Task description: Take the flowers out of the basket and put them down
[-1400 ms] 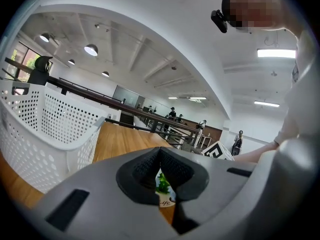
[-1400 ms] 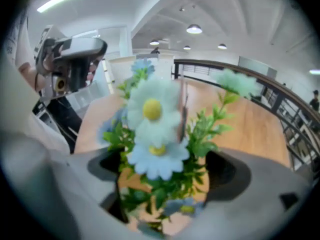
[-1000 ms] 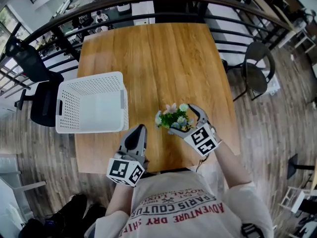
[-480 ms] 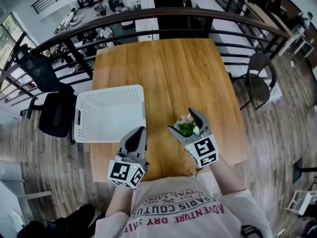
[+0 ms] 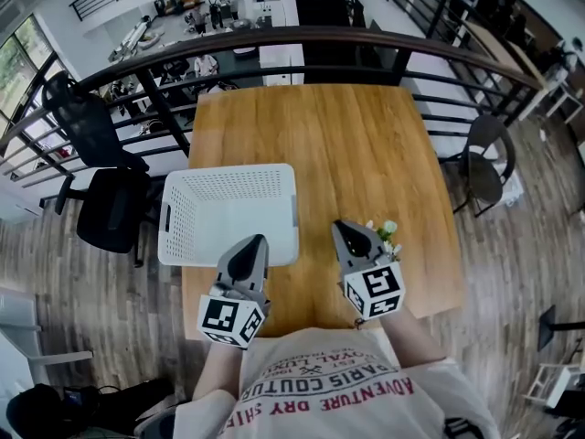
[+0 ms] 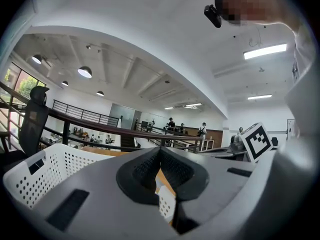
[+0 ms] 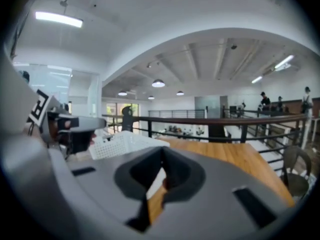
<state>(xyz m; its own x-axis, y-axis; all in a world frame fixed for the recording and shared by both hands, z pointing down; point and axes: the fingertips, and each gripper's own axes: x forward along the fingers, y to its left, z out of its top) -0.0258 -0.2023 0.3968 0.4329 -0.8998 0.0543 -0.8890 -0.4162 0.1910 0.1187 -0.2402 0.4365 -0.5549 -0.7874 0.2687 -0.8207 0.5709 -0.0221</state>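
The small bunch of flowers (image 5: 388,235), green leaves with pale blooms, rests on the wooden table (image 5: 347,135) near its right front edge, half hidden behind my right gripper (image 5: 341,230). That gripper hangs just left of the flowers. Its jaws have just been closing and stand shut with nothing between them (image 7: 162,157). The white perforated basket (image 5: 228,174) stands at the table's left with nothing visible inside. My left gripper (image 5: 253,243) hovers at the basket's near right corner, also shut on nothing (image 6: 160,151). The basket's wall (image 6: 40,176) fills that view's left side.
A dark railing (image 5: 274,42) runs behind the table's far edge. A black office chair (image 5: 105,204) stands left of the table, a round chair (image 5: 489,154) at the right. Bare wood lies beyond the basket and flowers.
My right gripper was open around the flowers; it has drawn back off them and shut. The flowers stay on the table to its right. The left gripper stays shut near the basket.
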